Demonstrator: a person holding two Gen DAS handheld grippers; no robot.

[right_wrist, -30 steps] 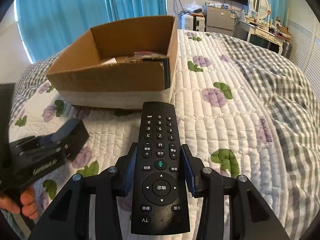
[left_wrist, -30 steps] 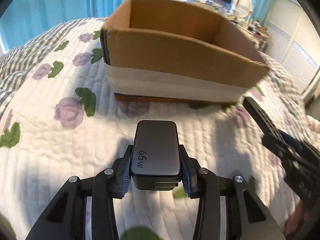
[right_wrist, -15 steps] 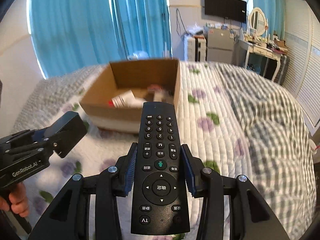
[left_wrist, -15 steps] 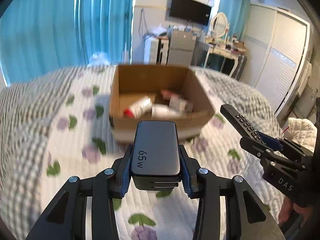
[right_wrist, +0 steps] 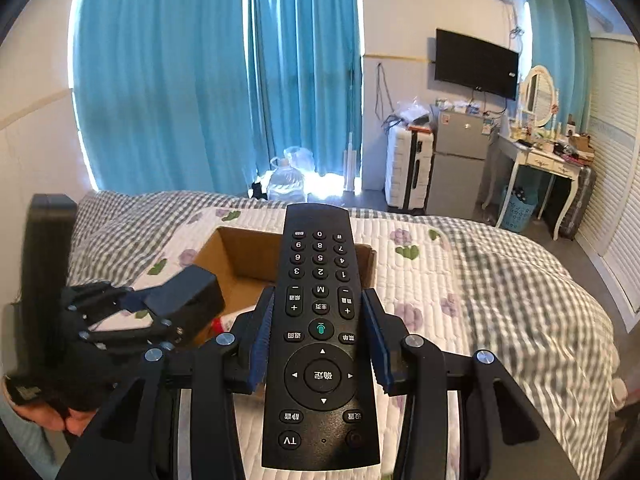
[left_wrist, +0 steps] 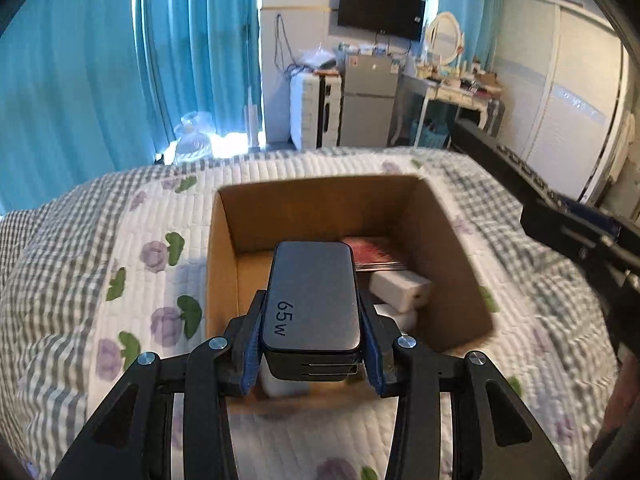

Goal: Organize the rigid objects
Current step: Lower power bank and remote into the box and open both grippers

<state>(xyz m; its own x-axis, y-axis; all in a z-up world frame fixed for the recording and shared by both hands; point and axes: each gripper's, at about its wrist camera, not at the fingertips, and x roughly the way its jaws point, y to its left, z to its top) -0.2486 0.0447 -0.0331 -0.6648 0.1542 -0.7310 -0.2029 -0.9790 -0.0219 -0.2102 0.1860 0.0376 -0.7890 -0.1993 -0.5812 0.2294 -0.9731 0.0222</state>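
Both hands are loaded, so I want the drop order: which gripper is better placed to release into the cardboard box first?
Left. The left gripper holds the 65W charger over the cardboard box; the right gripper's remote looks further back.

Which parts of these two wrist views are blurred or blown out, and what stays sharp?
Left wrist view: the charger in the left tongs is sharp; the quilt at right smears, and window glare burns out under the curtains. Right wrist view: the remote is crisp, the left tongs soft, with fisheye bending at the edges.
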